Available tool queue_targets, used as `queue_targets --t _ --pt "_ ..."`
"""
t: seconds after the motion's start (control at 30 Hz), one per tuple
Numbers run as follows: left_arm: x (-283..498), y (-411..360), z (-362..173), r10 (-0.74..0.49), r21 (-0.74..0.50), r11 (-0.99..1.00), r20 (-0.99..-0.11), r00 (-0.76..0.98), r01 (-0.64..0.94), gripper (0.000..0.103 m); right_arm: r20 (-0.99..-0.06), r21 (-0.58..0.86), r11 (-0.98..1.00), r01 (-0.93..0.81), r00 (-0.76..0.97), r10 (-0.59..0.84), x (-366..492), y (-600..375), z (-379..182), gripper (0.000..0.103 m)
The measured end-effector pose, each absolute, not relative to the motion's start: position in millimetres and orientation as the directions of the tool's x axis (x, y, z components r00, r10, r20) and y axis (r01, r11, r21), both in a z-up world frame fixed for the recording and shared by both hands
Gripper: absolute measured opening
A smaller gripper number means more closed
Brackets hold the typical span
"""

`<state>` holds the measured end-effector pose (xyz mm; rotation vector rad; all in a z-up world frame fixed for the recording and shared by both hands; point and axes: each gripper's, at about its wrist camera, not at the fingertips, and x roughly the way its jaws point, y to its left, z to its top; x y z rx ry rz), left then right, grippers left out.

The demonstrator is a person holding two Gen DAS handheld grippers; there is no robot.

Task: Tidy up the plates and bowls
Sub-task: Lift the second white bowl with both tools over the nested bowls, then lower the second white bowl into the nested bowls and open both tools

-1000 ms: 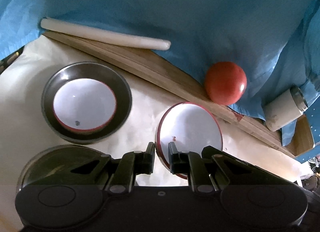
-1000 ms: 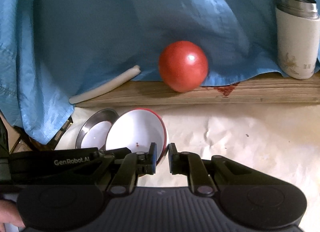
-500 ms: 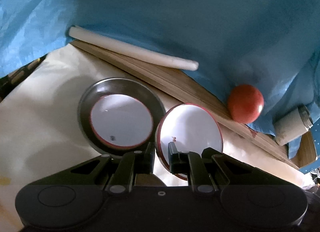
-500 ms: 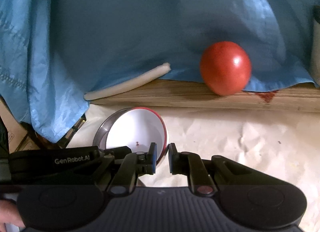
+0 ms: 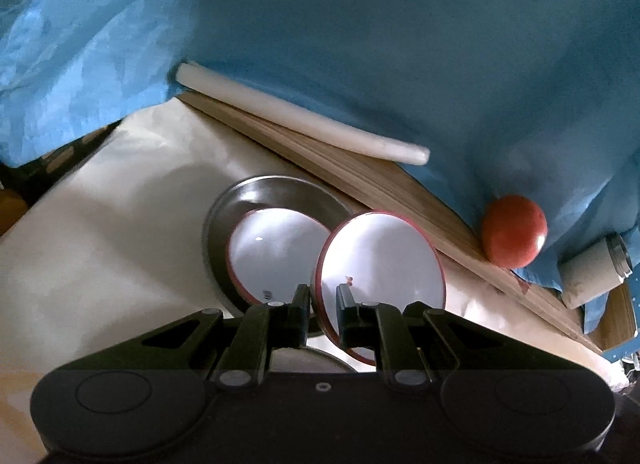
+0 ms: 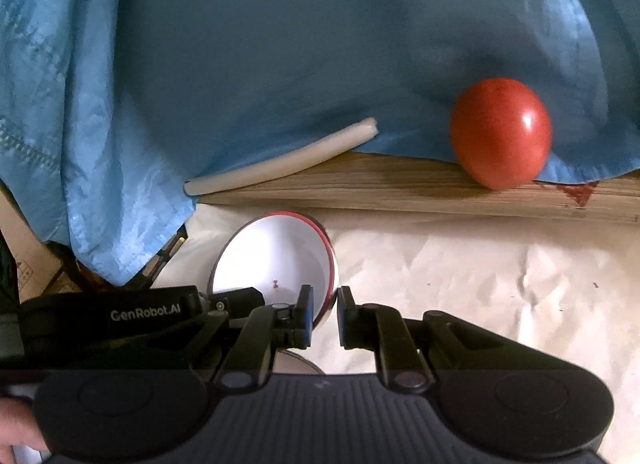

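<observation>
A white bowl with a red rim [image 5: 384,260] hangs tilted above the table, its opening towards both cameras. My left gripper [image 5: 323,296] is shut on its near rim. My right gripper [image 6: 324,304] is shut on the rim of the same bowl [image 6: 276,256], one finger inside and one outside. The left gripper's housing [image 6: 144,312] shows at the bowl's left in the right wrist view. Just behind and left of the held bowl, a second white red-rimmed bowl [image 5: 276,260] sits inside a steel plate [image 5: 280,190]. Another steel plate [image 5: 308,358] lies partly hidden under my left fingers.
Cream paper [image 5: 100,248] covers the table. A wooden board [image 5: 360,180] runs along the back, with a white rod [image 5: 300,112], a red ball [image 5: 514,238] and a white tumbler [image 5: 592,276] on it. Blue cloth [image 6: 280,44] hangs behind. A hand [image 6: 16,424] shows at bottom left.
Both grippers have carried the held bowl leftward, up to the steel plate holding the other bowl. The ball, rod and board have slid right in both views.
</observation>
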<state>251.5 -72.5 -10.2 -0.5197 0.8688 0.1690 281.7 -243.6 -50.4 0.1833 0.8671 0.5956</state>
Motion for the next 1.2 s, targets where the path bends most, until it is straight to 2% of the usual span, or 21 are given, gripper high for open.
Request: queue_targets --t 1.2 --pt "252 -31 -24 -0.039 -0.374 0.830 -0.780 0.625 -0.414 0.015 -0.701 0.365 0.827 -0.428 0.458 0.547 302 -198 -60 0.013"
